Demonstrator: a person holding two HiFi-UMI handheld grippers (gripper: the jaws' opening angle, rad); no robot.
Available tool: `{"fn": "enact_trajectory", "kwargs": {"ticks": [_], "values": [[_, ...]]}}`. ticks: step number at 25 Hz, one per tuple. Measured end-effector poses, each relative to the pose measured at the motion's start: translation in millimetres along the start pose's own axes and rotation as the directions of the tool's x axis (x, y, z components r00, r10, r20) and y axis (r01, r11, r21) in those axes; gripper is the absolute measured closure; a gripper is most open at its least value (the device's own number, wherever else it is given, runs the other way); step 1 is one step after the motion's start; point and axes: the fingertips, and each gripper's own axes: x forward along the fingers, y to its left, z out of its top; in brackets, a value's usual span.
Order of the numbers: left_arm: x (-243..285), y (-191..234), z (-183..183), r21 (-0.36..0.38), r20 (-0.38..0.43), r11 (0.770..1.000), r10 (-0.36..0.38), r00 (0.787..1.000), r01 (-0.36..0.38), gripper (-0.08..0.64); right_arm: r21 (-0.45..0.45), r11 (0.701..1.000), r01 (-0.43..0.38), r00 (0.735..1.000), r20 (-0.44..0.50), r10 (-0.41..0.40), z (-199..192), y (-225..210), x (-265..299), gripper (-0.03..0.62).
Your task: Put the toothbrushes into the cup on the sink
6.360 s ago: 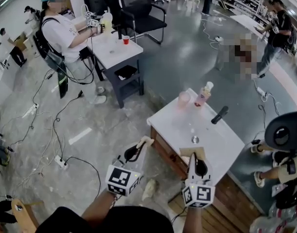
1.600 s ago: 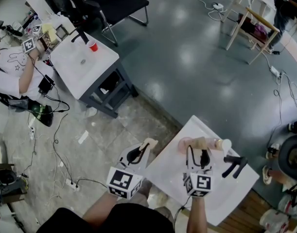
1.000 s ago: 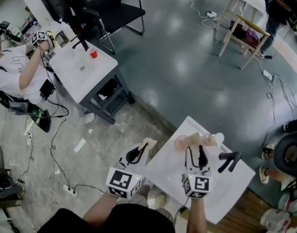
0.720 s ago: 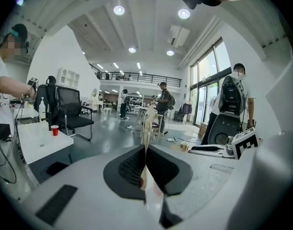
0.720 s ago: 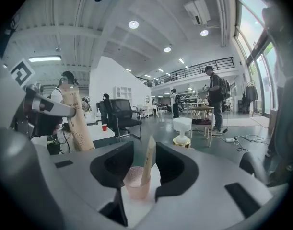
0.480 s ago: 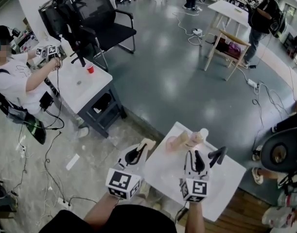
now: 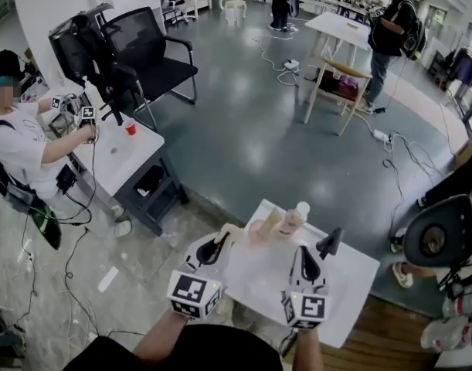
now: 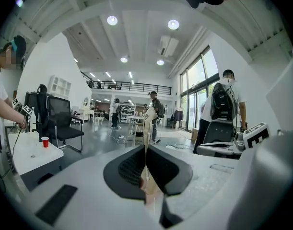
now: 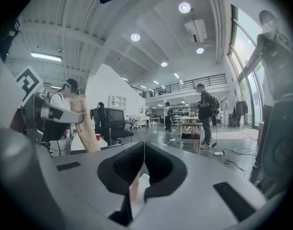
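Left gripper (image 7: pixel 222 239) clamped on a toothbrush (image 7: pixel 232 228), right gripper (image 7: pixel 306 253) jaws just closed — empty, cup (image 7: pixel 258 233) just beyond both tips.

We cannot see what the cardboard packet (image 7: pixel 231 229) clamped in the left gripper (image 7: pixel 222 240) contains. At three o'clock of it, the cup (image 7: pixel 259 231) is partly hidden, its contents too small to tell.

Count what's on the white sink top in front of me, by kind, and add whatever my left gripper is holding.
Cup: 1
Bottle: 1
Faucet: 1
Paper-wrapped toothbrush: 2, one clamped in the left gripper, one that seems to lean out of the cup
Total: 5
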Motion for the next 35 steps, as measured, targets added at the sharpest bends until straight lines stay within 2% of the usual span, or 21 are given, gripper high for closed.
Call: {"fn": "enact_trajectory", "kwargs": {"ticks": [18, 25, 35], "values": [[9, -12, -3, 0.009, -0.005, 0.999, -0.032, 0.999, 0.032, 0.552, 0.018, 1.000, 0.020, 1.000, -0.002, -0.020, 1, -7, -13, 0.594], [34, -16, -3, 0.000, -0.010, 0.998, -0.069, 0.998, 0.069, 0.552, 0.028, 0.998, 0.059, 0.998, -0.040, -0.058, -11, -19, -15, 0.594], [82, -12, -32, -0.027, -0.065, 0.993, -0.115, 0.991, 0.114, 0.552, 0.065, 0.989, 0.131, 0.988, -0.090, -0.125, -39, -38, -11, 0.594]]}}
